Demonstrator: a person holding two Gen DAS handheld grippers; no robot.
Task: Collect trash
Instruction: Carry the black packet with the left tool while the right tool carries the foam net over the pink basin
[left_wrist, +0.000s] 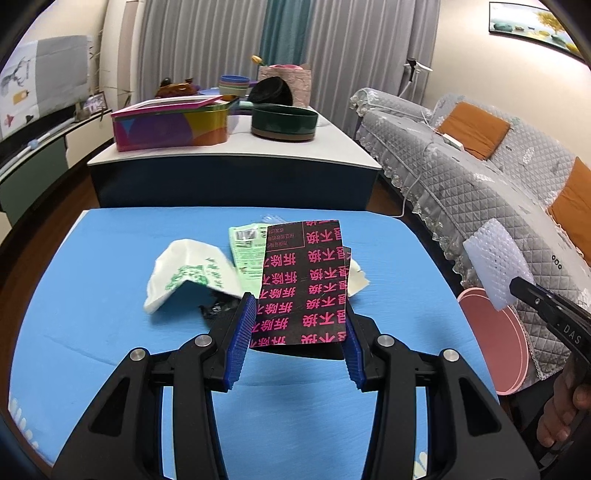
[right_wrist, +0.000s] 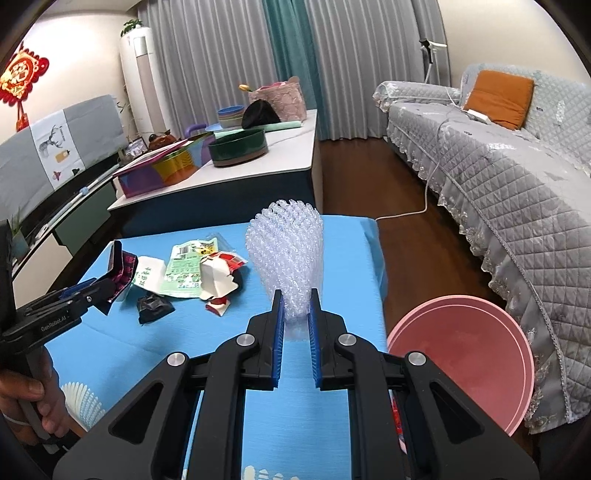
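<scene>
The left gripper (left_wrist: 297, 332) is clamped on a black packet printed with pink characters (left_wrist: 304, 282), lifted off the blue table (left_wrist: 92, 332), apparently for binning. The right gripper (right_wrist: 295, 325) pinches a clear bubble-wrap sleeve (right_wrist: 286, 251) upright, near the round pink basin (right_wrist: 465, 354) beside the table, seemingly the trash bin.

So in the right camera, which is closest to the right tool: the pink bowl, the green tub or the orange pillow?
From the right tool, which grips the bubble wrap:
1. Pink bowl, low on its right, beside the blue table.
2. Green tub, on the white table behind, left.
3. Orange pillow, on the sofa, far right.
</scene>
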